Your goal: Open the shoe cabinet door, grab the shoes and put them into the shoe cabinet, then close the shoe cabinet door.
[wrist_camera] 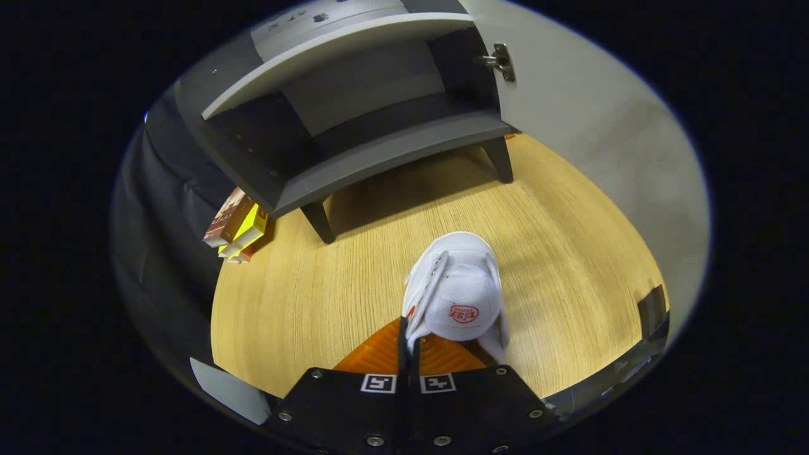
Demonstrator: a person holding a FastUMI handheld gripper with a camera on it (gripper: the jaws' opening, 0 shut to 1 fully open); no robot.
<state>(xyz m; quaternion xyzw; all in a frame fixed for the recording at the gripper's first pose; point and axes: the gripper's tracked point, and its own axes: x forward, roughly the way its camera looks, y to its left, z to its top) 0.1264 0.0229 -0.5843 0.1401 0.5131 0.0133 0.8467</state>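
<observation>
1. The one camera rides on the gripper (409,351), looking forward and down along its closed fingers.
2. It sits near a white shoe (456,297) pinched between them, above the wooden floor (316,303).
3. It faces the open shoe cabinet (354,114) beyond.

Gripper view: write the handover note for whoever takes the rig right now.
Gripper: fingers shut on the edge of the white shoe, which is held up just ahead of them, above the wooden floor.
Cabinet: stands beyond the shoe, door swung open to the right, both shelves bare as far as can be seen.
Boxes lean by the cabinet's left leg; not part of the job.
Done: door opened, shoe grabbed.
Left: carry the shoe forward onto a shelf, release, back out, then close the door.
</observation>
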